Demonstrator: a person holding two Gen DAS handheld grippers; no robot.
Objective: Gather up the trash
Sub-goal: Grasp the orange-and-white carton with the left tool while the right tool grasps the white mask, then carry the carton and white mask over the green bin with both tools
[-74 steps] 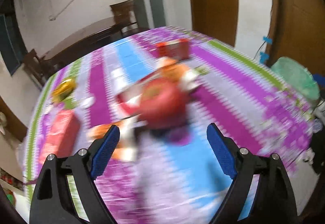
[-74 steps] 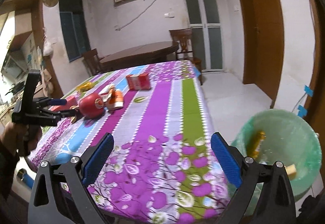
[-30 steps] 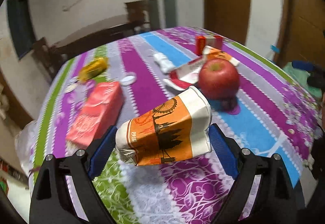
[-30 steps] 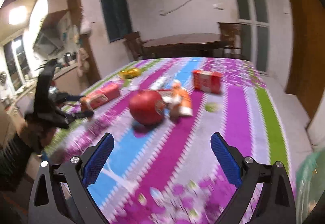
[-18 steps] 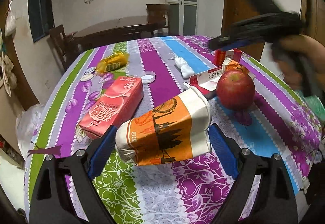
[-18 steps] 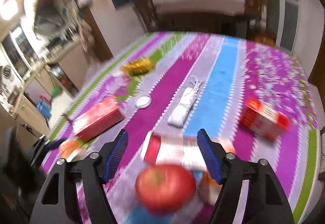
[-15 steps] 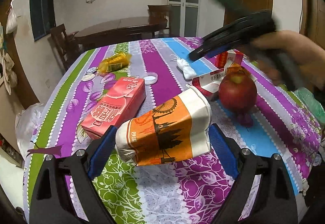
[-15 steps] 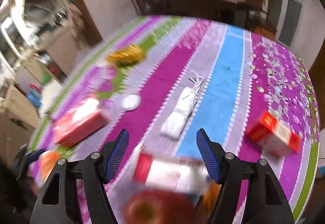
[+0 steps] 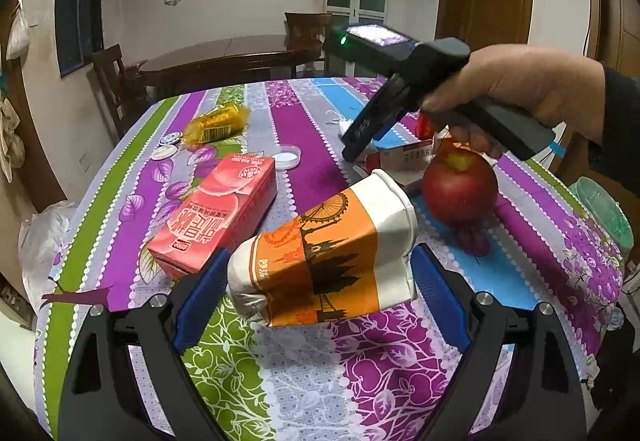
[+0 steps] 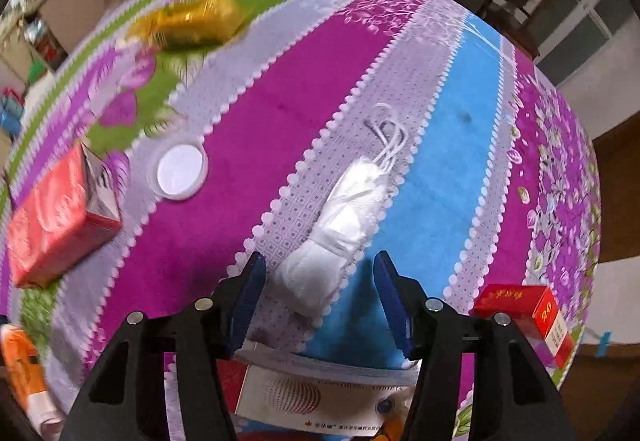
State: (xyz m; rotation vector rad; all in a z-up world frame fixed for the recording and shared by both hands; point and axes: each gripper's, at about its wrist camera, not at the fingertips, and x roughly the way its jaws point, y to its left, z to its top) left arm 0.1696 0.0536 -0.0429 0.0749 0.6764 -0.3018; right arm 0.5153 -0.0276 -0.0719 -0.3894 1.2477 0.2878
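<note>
The tabletop (image 9: 120, 177) has a striped floral cloth and there's still plenty of junk on it. Biggest piece is the red carton (image 9: 216, 217) lying flat toward the left edge, then the apple (image 9: 460, 193) near the right edge, which probably isn't trash.

The left gripper (image 9: 316, 285) has its fingers clamped on a crushed orange cup (image 9: 324, 257), held up off the cloth over the near edge. So that piece is picked and just needs carrying to the green bin (image 9: 604, 213), which peeks in past the right edge.

The right gripper (image 10: 318, 297) is the one working now. It's tilted down at a rolled-up white mask (image 10: 340, 225) in the middle of the tabletop, fingers spread with the near end of the mask sitting between them. I can't tell if they touch it yet. My guess is the next move is dropping a bit lower and squeezing across the roll, keeping clear of the flat box (image 10: 320, 397) right under the fingers.

Only the left view shows the cup grip, the apple and the bin. Only the right view shows the mask properly, ear loops and all; the left view has it hidden behind the right gripper. Both catch the gold wrapper (image 10: 192, 25) toward the far-left edge and the small white lid (image 10: 180, 173) near the carton.
</note>
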